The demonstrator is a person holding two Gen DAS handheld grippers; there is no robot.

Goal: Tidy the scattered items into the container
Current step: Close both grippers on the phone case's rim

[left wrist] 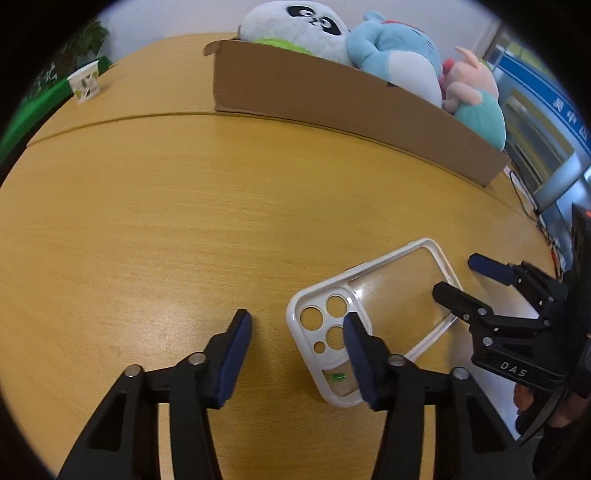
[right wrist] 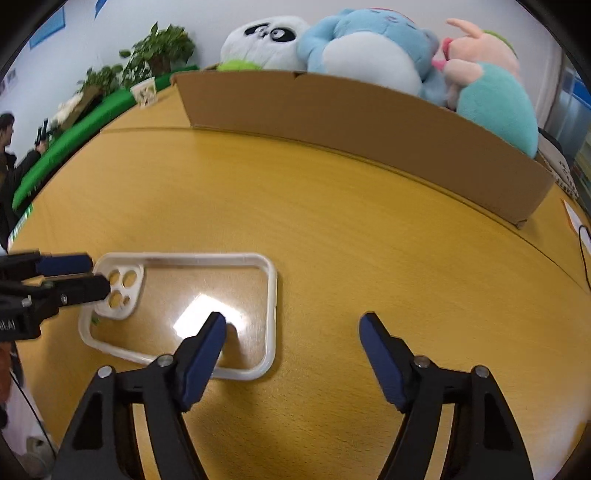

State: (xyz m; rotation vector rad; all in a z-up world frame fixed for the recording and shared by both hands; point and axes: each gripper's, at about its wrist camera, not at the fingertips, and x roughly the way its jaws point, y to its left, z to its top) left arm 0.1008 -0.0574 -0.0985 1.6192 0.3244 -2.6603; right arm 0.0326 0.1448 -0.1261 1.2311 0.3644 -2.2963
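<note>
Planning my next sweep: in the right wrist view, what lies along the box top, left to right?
Panda plush → blue plush → pink-and-teal plush, all sticking up out of the cardboard box.

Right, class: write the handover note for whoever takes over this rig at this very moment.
Left claw: open, empty, at the camera end of the phone case.
Right claw: open, empty, at the case's other end.
Case lies flat on the table, not gripped.
Done: panda, blue toy and pink toy sit in the box.
Left: lift the case into the box.
</note>
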